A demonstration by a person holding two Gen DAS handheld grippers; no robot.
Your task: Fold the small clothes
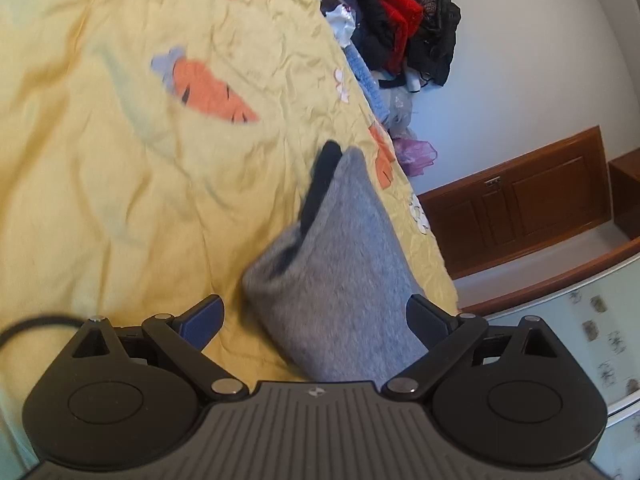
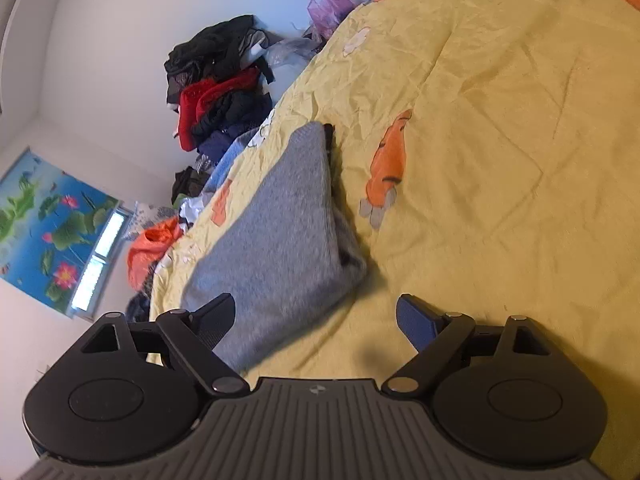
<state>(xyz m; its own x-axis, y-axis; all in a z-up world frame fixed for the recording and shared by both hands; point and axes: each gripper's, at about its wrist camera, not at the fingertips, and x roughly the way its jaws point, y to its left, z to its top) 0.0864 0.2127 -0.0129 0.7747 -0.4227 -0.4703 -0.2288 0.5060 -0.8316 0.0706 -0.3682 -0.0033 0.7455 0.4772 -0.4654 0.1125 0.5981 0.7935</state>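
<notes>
A small grey knitted garment (image 1: 340, 272) with a black trim lies folded on the yellow bedsheet (image 1: 120, 180) near the bed's edge. My left gripper (image 1: 316, 320) is open, its fingers apart on either side of the garment's near end, not closed on it. In the right wrist view the same grey garment (image 2: 280, 232) lies on the sheet (image 2: 500, 140). My right gripper (image 2: 316, 320) is open and empty, with the garment's near corner by its left finger (image 2: 216, 320).
A pile of dark and red clothes (image 1: 400, 28) lies past the bed's far edge; it also shows in the right wrist view (image 2: 220, 92). A wooden cabinet (image 1: 520, 200) stands by the wall. An orange cloth (image 2: 152, 248) and a purple bag (image 2: 328, 8) lie beside the bed.
</notes>
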